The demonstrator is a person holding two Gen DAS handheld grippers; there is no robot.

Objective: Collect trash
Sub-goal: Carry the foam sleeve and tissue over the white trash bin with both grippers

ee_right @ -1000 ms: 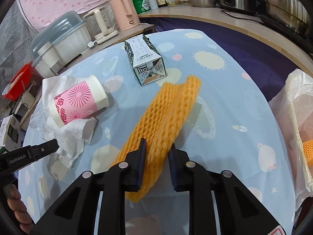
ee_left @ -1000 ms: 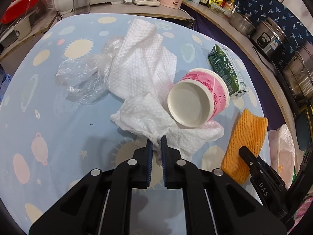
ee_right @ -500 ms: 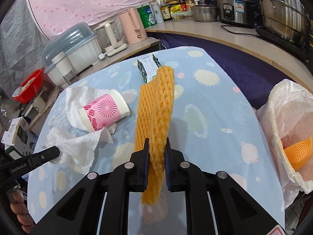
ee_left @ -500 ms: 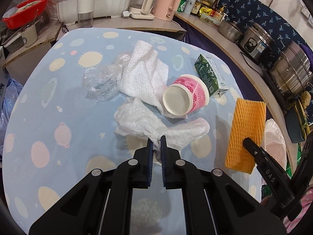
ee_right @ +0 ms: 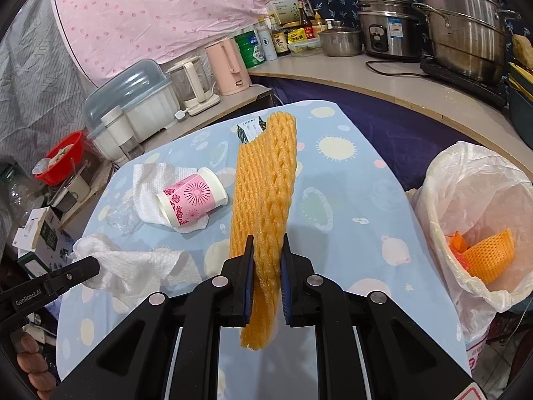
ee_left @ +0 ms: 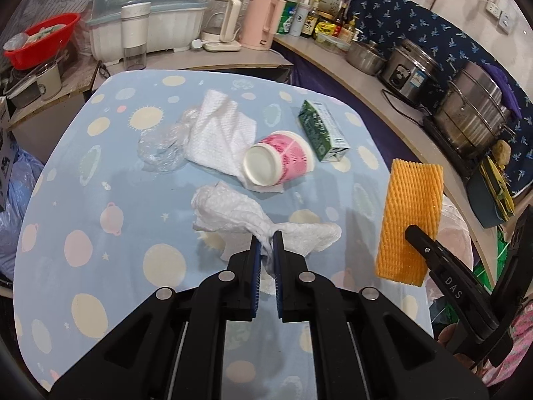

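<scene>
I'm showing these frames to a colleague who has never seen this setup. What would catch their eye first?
Probably the orange foam net, pinched in the right gripper and held clear above the blue patterned tablecloth. Next, the crumpled white paper towel clamped in the left gripper. At the table's right edge, a white-lined trash bin already holds another orange net.
</scene>
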